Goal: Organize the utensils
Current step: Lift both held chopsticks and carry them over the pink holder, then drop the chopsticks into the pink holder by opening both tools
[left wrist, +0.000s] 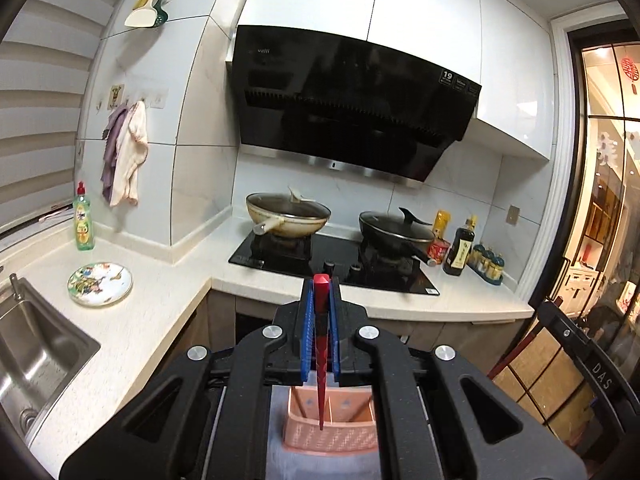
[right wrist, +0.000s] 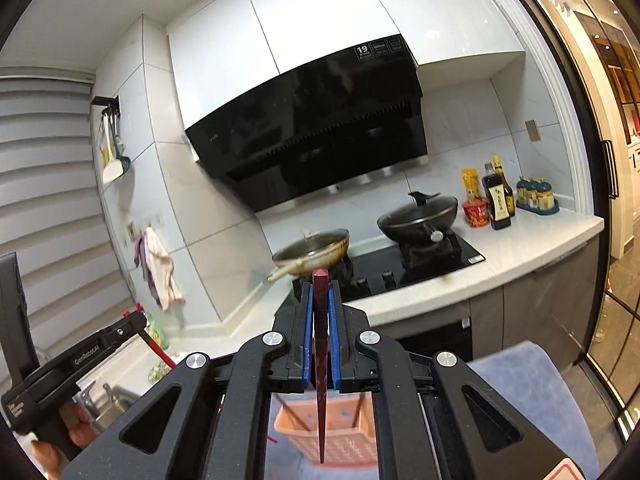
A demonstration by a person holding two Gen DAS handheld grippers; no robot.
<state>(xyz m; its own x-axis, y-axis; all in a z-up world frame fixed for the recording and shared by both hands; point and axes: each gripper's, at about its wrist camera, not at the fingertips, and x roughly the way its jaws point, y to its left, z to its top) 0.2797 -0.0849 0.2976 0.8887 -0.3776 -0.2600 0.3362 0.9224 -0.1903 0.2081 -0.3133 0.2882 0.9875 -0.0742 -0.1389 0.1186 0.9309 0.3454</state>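
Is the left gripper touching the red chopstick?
Touching. The left wrist view shows the left gripper with its blue pads shut on the red chopstick.

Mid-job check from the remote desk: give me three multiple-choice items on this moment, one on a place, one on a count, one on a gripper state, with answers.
1. Where is the pink basket?
A. Below the held chopstick, on a blue-grey cloth
B. On the stove
C. In the sink

2. How many pans sit on the stove?
A. One
B. Two
C. Three

3. What is the state of the left gripper?
A. Open and empty
B. Shut on a spoon
C. Shut on a red chopstick

Answers:
1. A: in the left wrist view the basket lies under the tip of the red chopstick, on the cloth.
2. B: a cream pan and a black pan, each on a burner.
3. C: the blue fingers press both sides of the chopstick. The right gripper likewise grips a dark red chopstick.
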